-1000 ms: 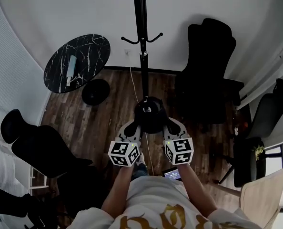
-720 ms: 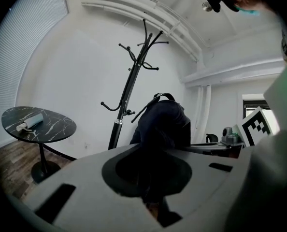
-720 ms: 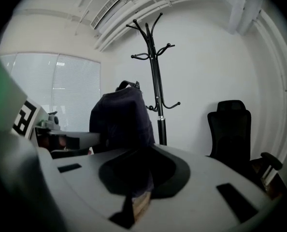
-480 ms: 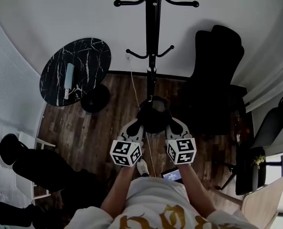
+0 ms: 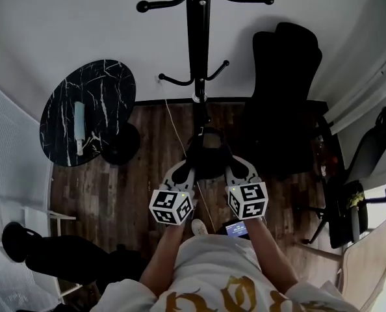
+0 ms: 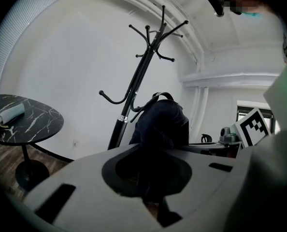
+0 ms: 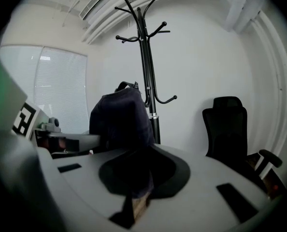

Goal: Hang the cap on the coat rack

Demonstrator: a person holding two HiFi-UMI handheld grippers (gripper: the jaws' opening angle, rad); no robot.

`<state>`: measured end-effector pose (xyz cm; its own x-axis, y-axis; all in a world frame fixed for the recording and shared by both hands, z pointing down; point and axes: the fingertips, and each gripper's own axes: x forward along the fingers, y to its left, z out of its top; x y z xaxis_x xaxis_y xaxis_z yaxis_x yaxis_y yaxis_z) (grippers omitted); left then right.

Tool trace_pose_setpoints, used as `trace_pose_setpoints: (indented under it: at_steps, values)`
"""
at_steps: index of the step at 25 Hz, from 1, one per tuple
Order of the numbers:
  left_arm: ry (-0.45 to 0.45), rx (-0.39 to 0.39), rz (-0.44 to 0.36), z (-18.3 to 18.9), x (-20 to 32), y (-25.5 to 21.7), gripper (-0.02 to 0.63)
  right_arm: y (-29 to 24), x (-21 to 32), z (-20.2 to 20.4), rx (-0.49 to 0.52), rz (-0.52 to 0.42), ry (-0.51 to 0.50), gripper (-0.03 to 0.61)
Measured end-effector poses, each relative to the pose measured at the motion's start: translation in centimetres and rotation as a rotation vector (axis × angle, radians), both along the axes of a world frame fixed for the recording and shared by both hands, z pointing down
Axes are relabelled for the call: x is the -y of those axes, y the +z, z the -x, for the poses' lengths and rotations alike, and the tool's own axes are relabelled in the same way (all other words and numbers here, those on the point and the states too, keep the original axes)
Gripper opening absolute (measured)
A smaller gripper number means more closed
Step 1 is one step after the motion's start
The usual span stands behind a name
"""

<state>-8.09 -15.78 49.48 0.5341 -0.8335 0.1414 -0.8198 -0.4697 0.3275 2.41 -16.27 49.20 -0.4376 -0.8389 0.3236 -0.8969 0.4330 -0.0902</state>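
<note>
- One tall black coat rack stands straight ahead of both grippers. Its pole is upright, and its lower hooks sit just beyond the cap and a little higher.
- Dark cap is held up in the air between the two grippers, near the pole, with neither hand the nearer.
- Left gripper and right gripper each have their jaws closed, pinching the cap's fabric.
- Compared with a second ago, the pole and hooks lie closer to the cap, and both grips are unchanged.
</note>
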Motion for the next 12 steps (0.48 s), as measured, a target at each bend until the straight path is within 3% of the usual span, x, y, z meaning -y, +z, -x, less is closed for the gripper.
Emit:
trace_pose_setpoints:
  at_steps: [5, 12]
  values:
    - [0.047, -0.006, 0.001, -0.9, 0.3, 0.3, 0.028, 0.1, 0.6, -0.9, 0.006, 0.009, 0.032, 0.028]
    - [0.009, 0.011, -0.001, 0.5, 1.8, 0.4, 0.028, 0.5, 1.4, 0.0, 0.012, 0.005, 0.002, 0.029]
